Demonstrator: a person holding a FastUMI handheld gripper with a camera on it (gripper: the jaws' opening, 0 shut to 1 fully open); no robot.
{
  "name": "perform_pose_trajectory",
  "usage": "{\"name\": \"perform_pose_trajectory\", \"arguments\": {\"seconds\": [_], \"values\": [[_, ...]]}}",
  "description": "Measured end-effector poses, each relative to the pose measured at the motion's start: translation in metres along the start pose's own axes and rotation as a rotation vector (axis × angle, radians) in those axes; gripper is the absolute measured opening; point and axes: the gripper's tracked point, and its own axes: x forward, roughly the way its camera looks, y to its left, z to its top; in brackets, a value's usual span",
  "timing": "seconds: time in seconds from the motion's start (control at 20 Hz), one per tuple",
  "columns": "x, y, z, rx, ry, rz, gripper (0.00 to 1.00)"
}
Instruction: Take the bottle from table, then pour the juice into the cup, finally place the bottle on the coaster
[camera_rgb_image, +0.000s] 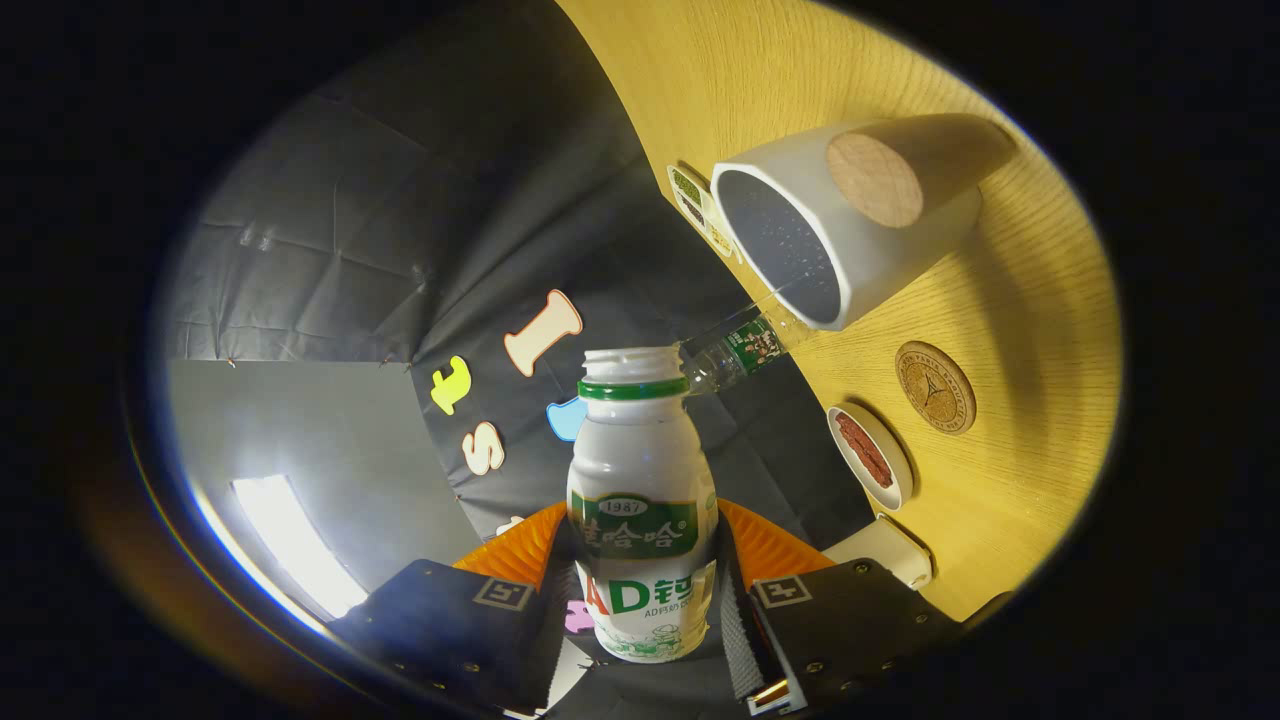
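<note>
The tool (640, 610) grips a small open juice bottle (641, 500) between both fingers, tipped sideways toward the white cup (850, 225) on the table (1030, 330). Pouring seems underway; next, right the bottle and carry it to the round cork coaster (935, 387) beside the cup.

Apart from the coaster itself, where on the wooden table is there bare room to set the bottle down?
Bare wood lies beyond the round cork coaster, away from the small white dish, and behind the white cup. It is crowded along the edge: card, cup, dish, white block. The claw is shut on the white plastic bottle.
</note>
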Motion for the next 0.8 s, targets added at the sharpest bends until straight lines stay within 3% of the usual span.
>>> {"name": "perform_pose_trajectory", "arguments": {"seconds": [0.8], "values": [[-0.004,0.009,0.013,0.141,-0.067,0.009,0.65]]}}
